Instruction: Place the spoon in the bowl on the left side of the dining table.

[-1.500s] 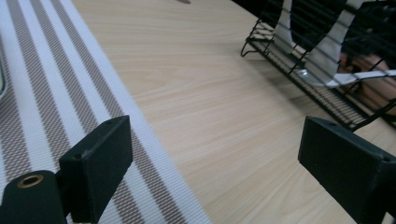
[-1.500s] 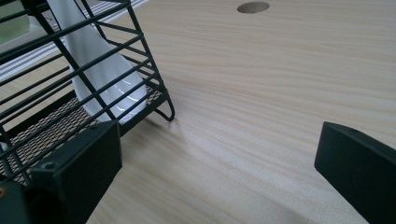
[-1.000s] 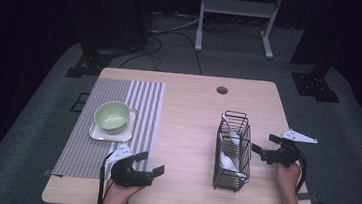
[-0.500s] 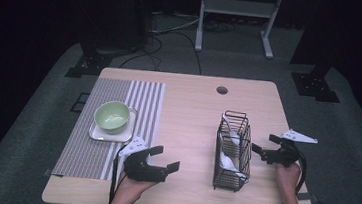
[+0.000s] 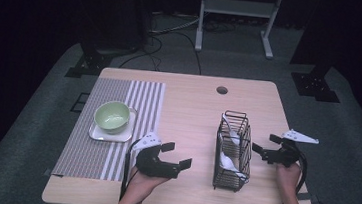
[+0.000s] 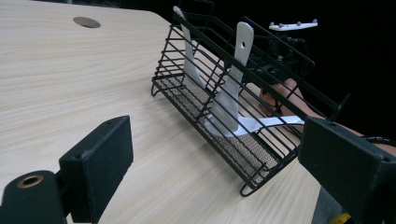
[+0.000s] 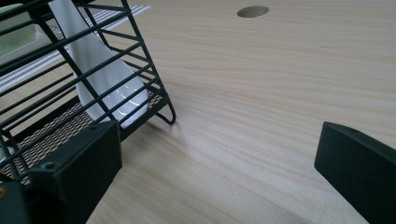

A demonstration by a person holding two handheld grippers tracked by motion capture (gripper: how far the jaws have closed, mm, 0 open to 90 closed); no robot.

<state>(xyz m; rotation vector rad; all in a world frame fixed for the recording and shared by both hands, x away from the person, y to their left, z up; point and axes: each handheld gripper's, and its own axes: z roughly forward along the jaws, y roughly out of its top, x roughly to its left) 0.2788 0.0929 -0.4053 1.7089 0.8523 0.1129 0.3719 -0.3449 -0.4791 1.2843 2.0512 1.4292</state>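
High view shows your left hand-held gripper (image 5: 176, 154), jaws apart and empty, over the counter (image 5: 188, 108) facing the black wire basket (image 5: 233, 152), where the white spoons (image 5: 227, 161) lean. Your right hand-held gripper (image 5: 263, 146), also spread, sits just beside the basket. You seem mid-approach; next, line up on a spoon handle (image 6: 240, 51) above the rim.

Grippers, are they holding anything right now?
No, nothing is held. The left gripper is open over bare table, pointing toward the wire basket. The right gripper is open too, beside the basket.
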